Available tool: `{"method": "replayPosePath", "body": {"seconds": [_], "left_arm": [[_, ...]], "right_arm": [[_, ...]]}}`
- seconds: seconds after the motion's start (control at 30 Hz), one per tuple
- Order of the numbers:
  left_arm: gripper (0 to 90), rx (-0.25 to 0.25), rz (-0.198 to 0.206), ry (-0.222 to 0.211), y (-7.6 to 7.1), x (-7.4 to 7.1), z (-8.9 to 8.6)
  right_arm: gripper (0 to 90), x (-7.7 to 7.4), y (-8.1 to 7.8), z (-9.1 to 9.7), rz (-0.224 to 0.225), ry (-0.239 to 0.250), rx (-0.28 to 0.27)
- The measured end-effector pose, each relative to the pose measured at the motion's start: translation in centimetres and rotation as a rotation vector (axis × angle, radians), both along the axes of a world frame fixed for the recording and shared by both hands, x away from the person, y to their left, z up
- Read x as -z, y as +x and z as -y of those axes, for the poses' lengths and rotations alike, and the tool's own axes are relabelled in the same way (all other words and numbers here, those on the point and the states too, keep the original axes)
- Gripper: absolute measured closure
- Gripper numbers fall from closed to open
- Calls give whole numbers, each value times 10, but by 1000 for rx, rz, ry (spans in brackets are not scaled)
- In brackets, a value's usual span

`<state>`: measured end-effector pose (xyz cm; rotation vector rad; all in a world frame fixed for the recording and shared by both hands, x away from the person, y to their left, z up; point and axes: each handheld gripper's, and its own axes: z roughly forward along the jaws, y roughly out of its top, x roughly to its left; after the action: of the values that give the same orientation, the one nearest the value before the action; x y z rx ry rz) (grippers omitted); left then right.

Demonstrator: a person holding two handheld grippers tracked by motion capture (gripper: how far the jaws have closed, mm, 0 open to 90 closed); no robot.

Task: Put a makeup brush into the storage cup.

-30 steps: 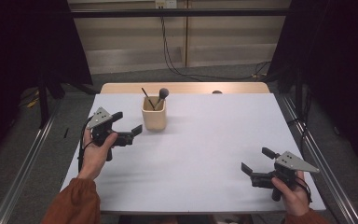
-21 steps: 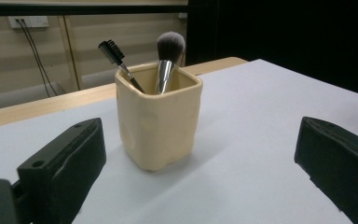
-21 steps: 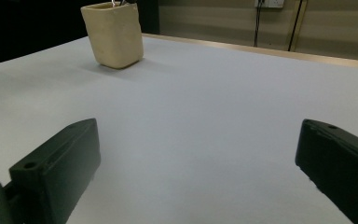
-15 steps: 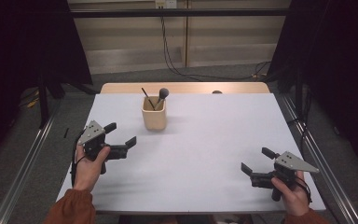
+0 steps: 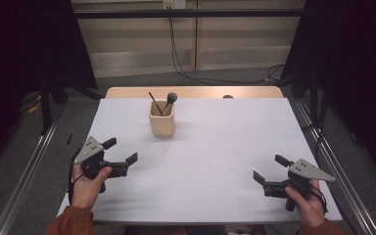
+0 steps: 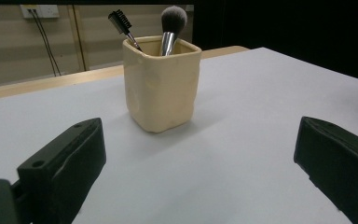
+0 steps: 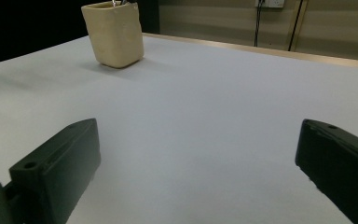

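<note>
my left claw sits spread and empty over the white table, my right claw likewise spread; the beige cup stands ahead of the left. left gripper view: cup dead ahead, a fluffy brush and a comb brush inside. right gripper view: cup far ahead-left.

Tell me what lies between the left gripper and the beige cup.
Nothing: the left gripper view shows bare white table between the left gripper, jaws open, and the beige cup.

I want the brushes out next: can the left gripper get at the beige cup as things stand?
Probably yes. The left gripper is open and faces the beige cup, with only bare white table between them.
</note>
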<state>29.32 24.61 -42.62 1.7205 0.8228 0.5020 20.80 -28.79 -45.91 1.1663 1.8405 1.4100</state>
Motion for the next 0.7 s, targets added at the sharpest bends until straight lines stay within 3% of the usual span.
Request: {"method": "replayPosePath", "body": {"seconds": [0.17,0.47,0.7], "left_arm": [[30,-22,-9,-18,-9,4,-5],[30,-28,-10,7,-21,7,-5],[30,-35,-40,2,-33,10,-5]], "right_arm": [[0,0,0,0,0,0,-1],[0,0,0,0,0,-1,0],[0,0,0,0,1,-1,0]]}}
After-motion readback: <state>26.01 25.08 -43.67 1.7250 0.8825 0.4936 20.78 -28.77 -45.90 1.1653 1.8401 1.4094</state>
